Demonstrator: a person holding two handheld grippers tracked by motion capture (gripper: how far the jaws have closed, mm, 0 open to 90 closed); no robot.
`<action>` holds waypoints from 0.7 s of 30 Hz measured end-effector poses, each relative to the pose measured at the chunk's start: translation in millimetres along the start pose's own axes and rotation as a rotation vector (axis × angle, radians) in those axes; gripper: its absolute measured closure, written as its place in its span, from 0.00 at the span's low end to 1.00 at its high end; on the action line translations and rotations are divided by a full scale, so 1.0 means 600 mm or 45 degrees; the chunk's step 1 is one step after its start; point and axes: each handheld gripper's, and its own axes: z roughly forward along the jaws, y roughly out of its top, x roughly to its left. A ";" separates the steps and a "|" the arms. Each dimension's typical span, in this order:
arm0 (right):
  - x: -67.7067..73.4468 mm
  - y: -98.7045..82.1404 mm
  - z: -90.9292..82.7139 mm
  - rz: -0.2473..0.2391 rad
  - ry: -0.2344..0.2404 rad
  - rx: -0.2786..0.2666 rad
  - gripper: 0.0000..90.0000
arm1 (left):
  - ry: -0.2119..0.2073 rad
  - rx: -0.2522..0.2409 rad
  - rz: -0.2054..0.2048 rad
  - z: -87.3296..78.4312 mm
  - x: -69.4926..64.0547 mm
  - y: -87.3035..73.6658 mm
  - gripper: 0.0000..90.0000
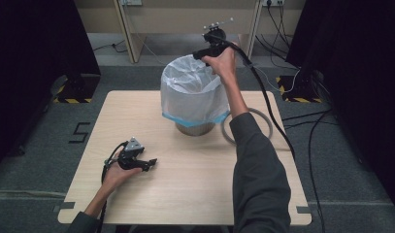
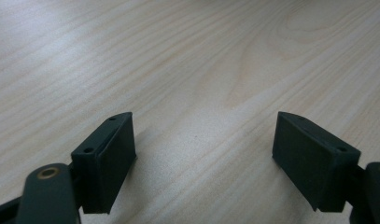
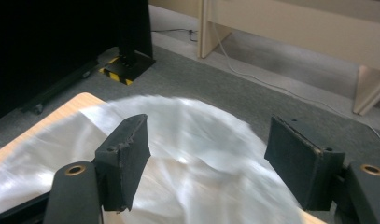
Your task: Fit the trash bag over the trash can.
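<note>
I hold the right gripper (image 1: 201, 53) apart, empty, above the bag-lined bin (image 1: 194, 92); the left gripper (image 2: 204, 149) rests apart on the counter (image 1: 195, 184).

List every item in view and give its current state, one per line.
Bin: upright on the table.
Plastic bag: draped over the bin, hem hanging partway down its side.
Left gripper: open, empty, low over the table.
Right gripper: open, empty, above the bag.
Grey ring: flat on the table.

Ahead of the left gripper (image 1: 147, 163) lies bare table (image 1: 195, 184); beneath the right gripper (image 1: 201, 54), the bag-lined bin (image 1: 192, 94) blocks descent, seemingly untouched.
</note>
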 end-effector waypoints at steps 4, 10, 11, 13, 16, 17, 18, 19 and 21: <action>-0.032 -0.023 -0.020 0.023 -0.032 0.011 0.33 | -0.001 0.003 0.003 0.000 0.000 0.000 0.23; -0.072 -0.057 -0.057 0.057 -0.034 -0.028 0.33 | -0.001 0.003 0.003 0.000 0.000 0.000 0.23; -0.078 -0.063 -0.064 0.060 -0.036 -0.033 0.33 | -0.001 0.003 0.003 0.000 0.000 0.000 0.23; -0.089 -0.076 -0.076 0.063 -0.042 -0.042 0.33 | -0.001 0.004 0.004 0.000 0.000 0.000 0.23; -0.104 -0.097 -0.093 0.052 -0.083 -0.038 0.33 | -0.001 0.000 0.003 0.000 0.000 0.000 0.22; -0.109 -0.105 -0.098 0.052 -0.085 -0.041 0.33 | -0.001 0.000 0.002 0.000 0.000 0.000 0.22; -0.114 -0.112 -0.103 0.063 -0.075 -0.050 0.33 | -0.001 0.000 0.003 0.000 0.000 0.000 0.22; -0.120 -0.119 -0.109 0.073 -0.068 -0.054 0.32 | 0.000 0.000 0.003 0.000 0.000 0.000 0.22; -0.132 -0.133 -0.121 0.090 -0.059 -0.054 0.28 | 0.000 0.000 0.003 0.000 0.000 0.000 0.22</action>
